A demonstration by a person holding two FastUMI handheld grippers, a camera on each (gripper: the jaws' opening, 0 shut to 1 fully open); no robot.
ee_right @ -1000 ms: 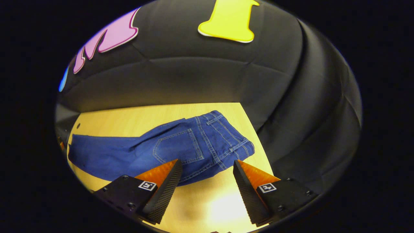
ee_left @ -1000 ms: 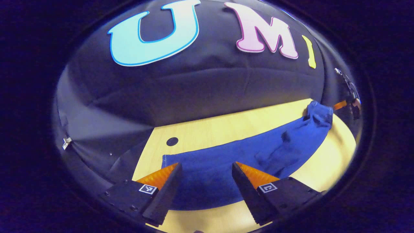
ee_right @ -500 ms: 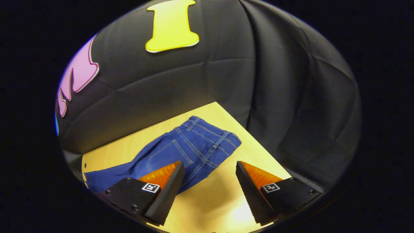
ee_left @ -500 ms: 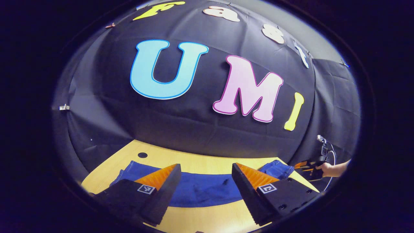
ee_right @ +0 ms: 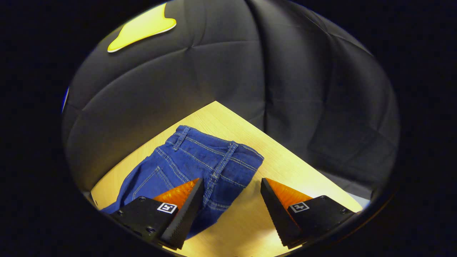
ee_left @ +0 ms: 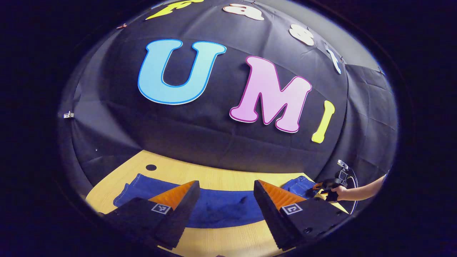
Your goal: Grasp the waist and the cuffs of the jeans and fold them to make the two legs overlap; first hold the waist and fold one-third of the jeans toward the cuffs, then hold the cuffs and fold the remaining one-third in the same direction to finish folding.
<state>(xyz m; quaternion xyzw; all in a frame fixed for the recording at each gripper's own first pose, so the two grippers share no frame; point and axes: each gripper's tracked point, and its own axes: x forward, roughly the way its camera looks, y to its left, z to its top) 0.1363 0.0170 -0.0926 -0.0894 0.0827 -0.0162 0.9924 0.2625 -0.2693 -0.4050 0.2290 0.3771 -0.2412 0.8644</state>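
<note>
Blue jeans (ee_left: 221, 205) lie flat along the wooden table (ee_left: 221, 235), the legs laid one over the other. In the left gripper view the cuffs (ee_left: 130, 185) are at the left and the waist (ee_left: 298, 184) at the far right. My left gripper (ee_left: 226, 205) hovers open above the middle of the legs, holding nothing. The right gripper (ee_left: 323, 186) appears far right beside the waist, held by a hand (ee_left: 342, 192). In the right gripper view the waist (ee_right: 214, 153) with its belt loops lies just ahead, and my right gripper (ee_right: 232, 203) is open above its near edge.
The table's right corner (ee_right: 217, 105) sits close behind the waist, against the black cloth wall. A round hole (ee_left: 151, 167) in the tabletop lies near the cuffs. Bare wood (ee_right: 285, 167) runs right of the waist.
The left gripper tilted up from looking down at the legs and now faces the wall. The right gripper swung right and came closer to the waist. Both stayed open.
</note>
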